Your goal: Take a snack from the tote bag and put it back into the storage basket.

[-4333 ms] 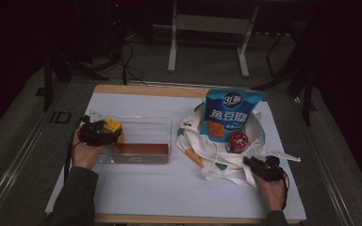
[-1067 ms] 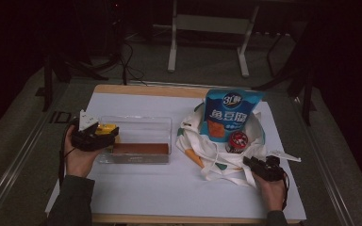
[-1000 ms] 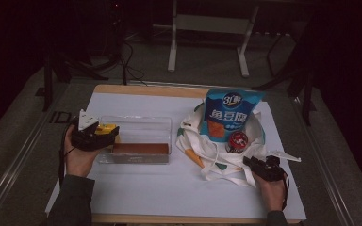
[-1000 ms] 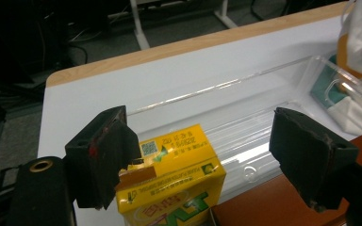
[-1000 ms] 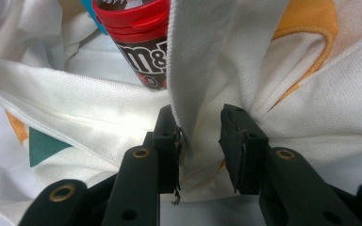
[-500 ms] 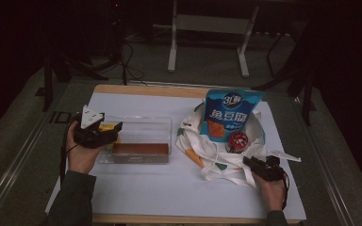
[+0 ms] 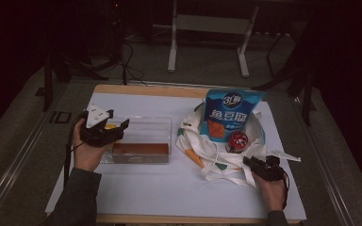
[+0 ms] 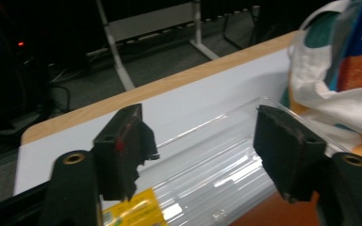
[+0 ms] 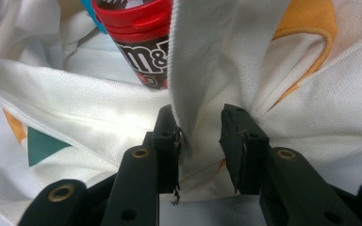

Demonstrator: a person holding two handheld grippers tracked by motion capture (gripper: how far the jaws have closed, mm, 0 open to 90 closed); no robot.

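Left gripper [image 7: 104,131] at the clear container's [image 7: 143,129] 9 o'clock rim, jaws spread and empty but just now narrowing, likely after dropping the yellow packet [image 8: 132,214] inside. Right gripper [image 7: 263,168] at the tote bag's [image 7: 202,153] 5 o'clock edge, jaws apart around a fabric strap [image 9: 202,61]; pinch uncertain, seemingly keeping the bag mouth open for the blue snack pouch [image 7: 230,115] and candy jar [image 7: 237,141].

Bare table [image 7: 169,188] in front lies free; clear box [image 7: 143,136] and bag [image 7: 217,155] block the middle.

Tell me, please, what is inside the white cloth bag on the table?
The white cloth bag holds a blue snack pouch standing upright and a red-lidded candy jar. The cloth covers whatever lies lower down in it.
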